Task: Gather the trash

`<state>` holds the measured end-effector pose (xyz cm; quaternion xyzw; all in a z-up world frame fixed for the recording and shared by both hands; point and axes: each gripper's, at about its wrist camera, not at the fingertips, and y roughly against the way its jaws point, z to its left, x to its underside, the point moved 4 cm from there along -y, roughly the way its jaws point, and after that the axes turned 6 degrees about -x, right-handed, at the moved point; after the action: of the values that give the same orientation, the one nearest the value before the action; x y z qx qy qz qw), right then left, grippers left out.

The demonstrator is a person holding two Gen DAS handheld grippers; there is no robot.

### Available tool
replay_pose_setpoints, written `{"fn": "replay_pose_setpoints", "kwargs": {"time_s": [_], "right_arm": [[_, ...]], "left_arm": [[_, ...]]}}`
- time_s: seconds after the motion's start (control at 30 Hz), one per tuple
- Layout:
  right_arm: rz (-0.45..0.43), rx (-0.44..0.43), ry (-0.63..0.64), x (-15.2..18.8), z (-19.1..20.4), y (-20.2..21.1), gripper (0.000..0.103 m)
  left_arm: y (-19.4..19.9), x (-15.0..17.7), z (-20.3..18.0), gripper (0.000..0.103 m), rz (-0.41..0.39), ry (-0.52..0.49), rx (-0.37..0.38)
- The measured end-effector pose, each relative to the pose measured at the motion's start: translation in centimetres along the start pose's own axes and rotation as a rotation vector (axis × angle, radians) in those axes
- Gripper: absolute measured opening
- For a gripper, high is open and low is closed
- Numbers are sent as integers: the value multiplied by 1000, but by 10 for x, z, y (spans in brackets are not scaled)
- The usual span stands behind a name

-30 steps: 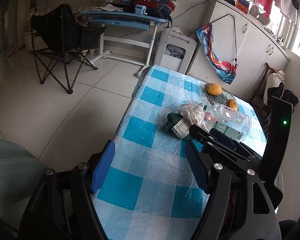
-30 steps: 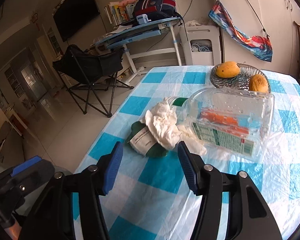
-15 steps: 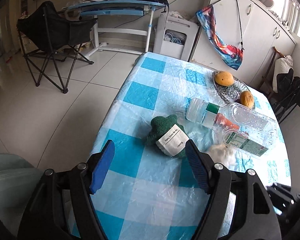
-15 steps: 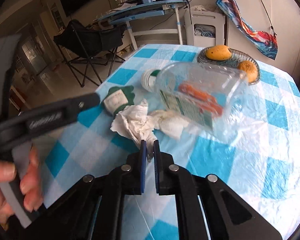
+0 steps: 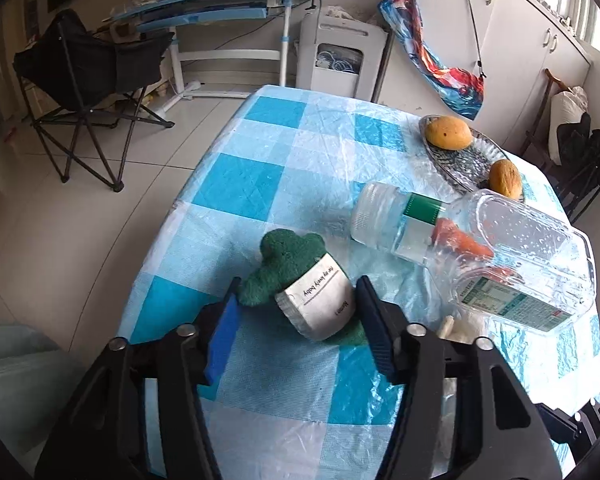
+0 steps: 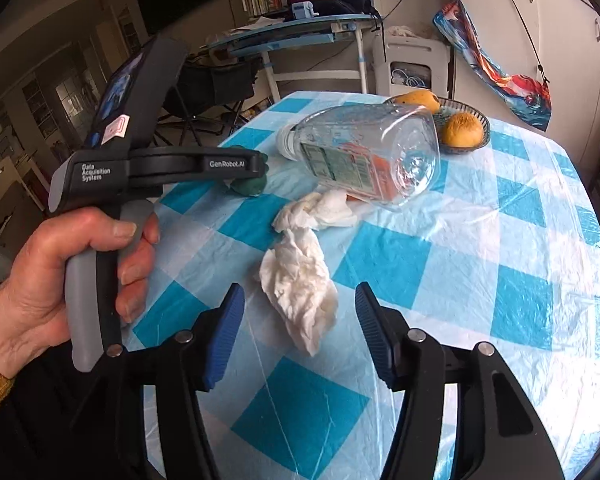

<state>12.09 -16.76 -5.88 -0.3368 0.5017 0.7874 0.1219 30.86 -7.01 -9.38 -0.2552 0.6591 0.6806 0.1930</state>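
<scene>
A green cloth roll with a white paper band [image 5: 300, 292] lies on the blue-checked table [image 5: 260, 184]. My left gripper [image 5: 299, 281] is closing around it, and both pads touch its sides. A crumpled white tissue [image 6: 300, 280] lies on the cover between the fingers of my right gripper [image 6: 300, 291]. Those jaws are opening, and their pads stand off the tissue. A clear plastic bottle [image 6: 364, 156] lies on its side just beyond the tissue. In the left wrist view the bottle [image 5: 520, 252] is to the right of the cloth roll.
A glass dish [image 5: 464, 160] with two yellow fruits stands at the far right of the table. A person's hand [image 6: 60, 280] holds the left gripper's handle. The table's rounded edge drops to tiled floor [image 5: 80, 220] on the left. A folding chair [image 5: 88, 76] and a desk stand beyond.
The left gripper moved down onto the green roll and its jaws narrowed around it. The right gripper, shut on the tissue half a second ago, now stands open over it.
</scene>
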Motion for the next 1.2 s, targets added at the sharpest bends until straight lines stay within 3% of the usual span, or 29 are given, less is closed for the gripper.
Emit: {"fn": "replay_pose_setpoints", "kwargs": {"time_s": [0.07,0.13,0.23,0.37,0.63,1.2], "right_arm": [[19,5,-7,0,-3,-6,53],[55,6,-19,3,-8,-12,35],[52,12,-24,5,-10,-8,24],[49,-20,-79,10,-15,-1,22],[-3,-54,-84,10,-2,24,22],[-73,-82,-132,26,5,56,22]], "left_arm": [[3,3,-6,31,-2,-31,31],[6,6,-10,27,-5,-50,54],[13,13,-7,24,15,-28,127],[34,25,5,24,16,36,221],[94,49,11,24,-85,1,298],[139,109,-6,24,-107,-104,285]]}}
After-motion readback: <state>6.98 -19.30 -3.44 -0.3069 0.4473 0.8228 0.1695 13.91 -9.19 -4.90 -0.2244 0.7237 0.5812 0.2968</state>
